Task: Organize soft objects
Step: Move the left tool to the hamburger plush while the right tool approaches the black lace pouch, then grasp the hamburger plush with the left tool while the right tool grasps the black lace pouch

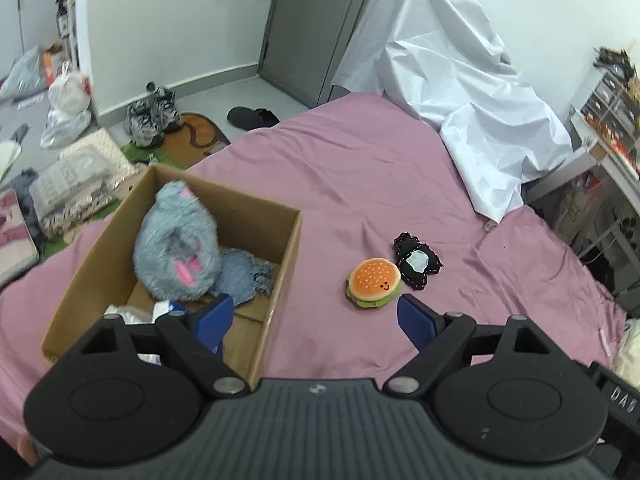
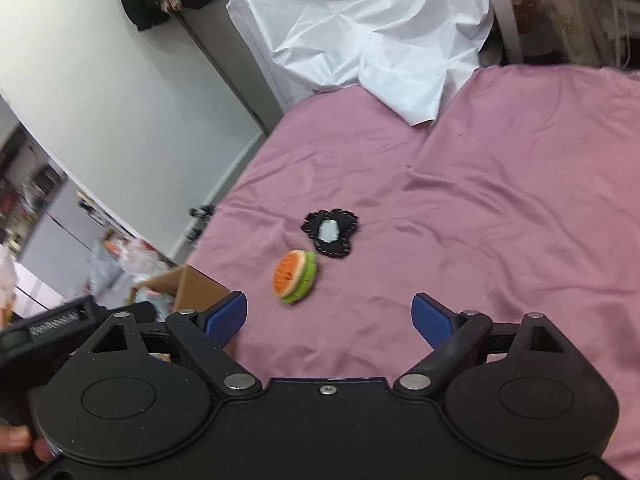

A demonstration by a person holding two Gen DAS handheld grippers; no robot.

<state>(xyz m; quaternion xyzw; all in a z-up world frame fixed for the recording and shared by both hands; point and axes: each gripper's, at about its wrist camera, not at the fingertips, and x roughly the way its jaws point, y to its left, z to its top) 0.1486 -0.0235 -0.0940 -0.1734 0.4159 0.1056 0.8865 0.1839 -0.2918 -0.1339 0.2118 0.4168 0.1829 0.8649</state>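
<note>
A cardboard box [image 1: 280, 248] stands on the pink bed at the left. A grey furry plush [image 1: 176, 244] with pink marks and a blue-grey cloth [image 1: 244, 276] lie inside it. A burger plush [image 1: 374, 284] and a black soft toy [image 1: 416, 262] with a white patch lie side by side on the sheet to the right of the box. My left gripper [image 1: 314, 314] is open and empty above the box's right wall. My right gripper [image 2: 330, 316] is open and empty, short of the burger plush [image 2: 296, 282] and the black toy [image 2: 330, 234]. The box corner [image 2: 196, 284] shows at the left.
A crumpled white sheet [image 1: 452, 80] covers the far end of the bed [image 1: 360, 168]. Shoes [image 1: 150, 116], bags and packages lie on the floor to the left. A desk with drawers [image 1: 612, 120] stands at the right. A grey wardrobe [image 1: 304, 24] is behind.
</note>
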